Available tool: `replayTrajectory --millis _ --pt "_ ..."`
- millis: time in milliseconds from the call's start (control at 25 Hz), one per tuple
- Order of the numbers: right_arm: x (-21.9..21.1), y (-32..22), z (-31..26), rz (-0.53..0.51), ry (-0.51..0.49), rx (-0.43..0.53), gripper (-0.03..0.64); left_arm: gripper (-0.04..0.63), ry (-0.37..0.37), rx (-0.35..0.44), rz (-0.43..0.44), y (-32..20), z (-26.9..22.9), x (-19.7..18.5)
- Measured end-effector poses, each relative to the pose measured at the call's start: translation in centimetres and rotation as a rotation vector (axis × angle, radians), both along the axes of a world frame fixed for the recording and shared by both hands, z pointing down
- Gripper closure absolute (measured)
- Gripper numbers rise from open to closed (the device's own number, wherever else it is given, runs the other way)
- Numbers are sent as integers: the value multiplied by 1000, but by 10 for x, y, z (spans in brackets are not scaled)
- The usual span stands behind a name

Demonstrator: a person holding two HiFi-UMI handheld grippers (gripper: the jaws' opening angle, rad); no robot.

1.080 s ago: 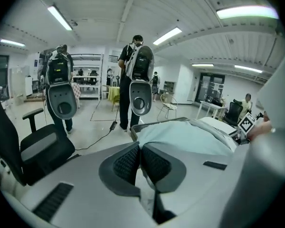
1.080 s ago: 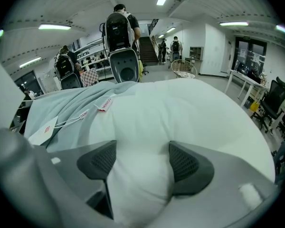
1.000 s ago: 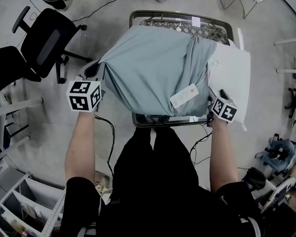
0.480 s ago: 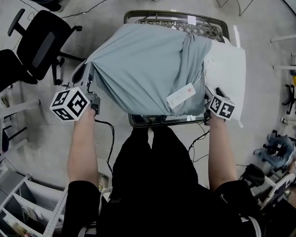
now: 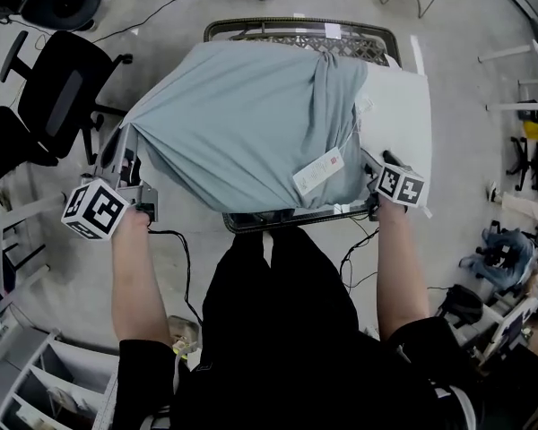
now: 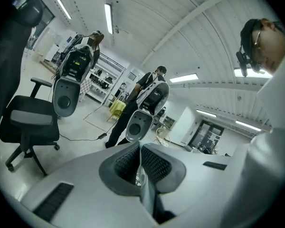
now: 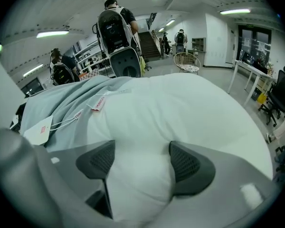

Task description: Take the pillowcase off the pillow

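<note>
A grey-blue pillowcase (image 5: 242,133) covers most of a white pillow (image 5: 396,115) that lies on a metal-rimmed table (image 5: 296,219). My left gripper (image 5: 121,155) is off the table's left side, shut on the pillowcase's left corner, which stretches out to it. In the left gripper view a thin fold of cloth sits between the closed pads (image 6: 154,165). My right gripper (image 5: 377,164) is at the near right, and its pads (image 7: 187,165) press on the bare white pillow (image 7: 180,108). Its jaws have just opened a little, with pillow bulging between them. A paper tag (image 5: 318,170) hangs on the pillowcase.
A wire basket (image 5: 296,39) stands at the table's far edge. A black office chair (image 5: 58,88) is to the left, near my left gripper. Shelving (image 5: 36,392) is at the bottom left, and a cable (image 5: 184,258) hangs by my legs. People (image 6: 149,103) stand further off.
My left gripper has moved out to the left and nearer to me, rolling as it went, and has pulled the pillowcase's corner off the table's left side. The right gripper has stayed put.
</note>
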State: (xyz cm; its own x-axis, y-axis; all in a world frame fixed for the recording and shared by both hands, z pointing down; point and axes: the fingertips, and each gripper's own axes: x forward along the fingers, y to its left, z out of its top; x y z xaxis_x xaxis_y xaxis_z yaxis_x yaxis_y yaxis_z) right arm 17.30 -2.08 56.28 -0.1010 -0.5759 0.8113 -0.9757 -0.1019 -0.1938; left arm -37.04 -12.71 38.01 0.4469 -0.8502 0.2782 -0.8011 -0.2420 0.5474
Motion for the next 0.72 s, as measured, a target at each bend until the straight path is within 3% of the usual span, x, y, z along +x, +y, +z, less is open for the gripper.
replayTrajectory --millis 120,320,400,480,520,600,720 --pt "11 -4 -9 8 -25 10 233 589 13 46 30 -2 -33 17" --pt "4 -10 -23 14 -78 44 201 589 99 151 70 -4 -99 33" --pt "-5 -15 -26 -10 -122 52 207 589 79 163 92 -7 -110 38" --pt "-7 -15 -28 -20 -148 45 246 589 -5 143 144 -6 -103 53" --pt "-2 -13 -31 -14 -143 44 295 589 -52 129 169 -3 -96 62" --pt "20 -9 -37 0 -69 34 309 589 -82 105 186 3 -86 73" --pt "50 -3 -29 -13 93 -47 369 589 25 128 141 5 -99 66"
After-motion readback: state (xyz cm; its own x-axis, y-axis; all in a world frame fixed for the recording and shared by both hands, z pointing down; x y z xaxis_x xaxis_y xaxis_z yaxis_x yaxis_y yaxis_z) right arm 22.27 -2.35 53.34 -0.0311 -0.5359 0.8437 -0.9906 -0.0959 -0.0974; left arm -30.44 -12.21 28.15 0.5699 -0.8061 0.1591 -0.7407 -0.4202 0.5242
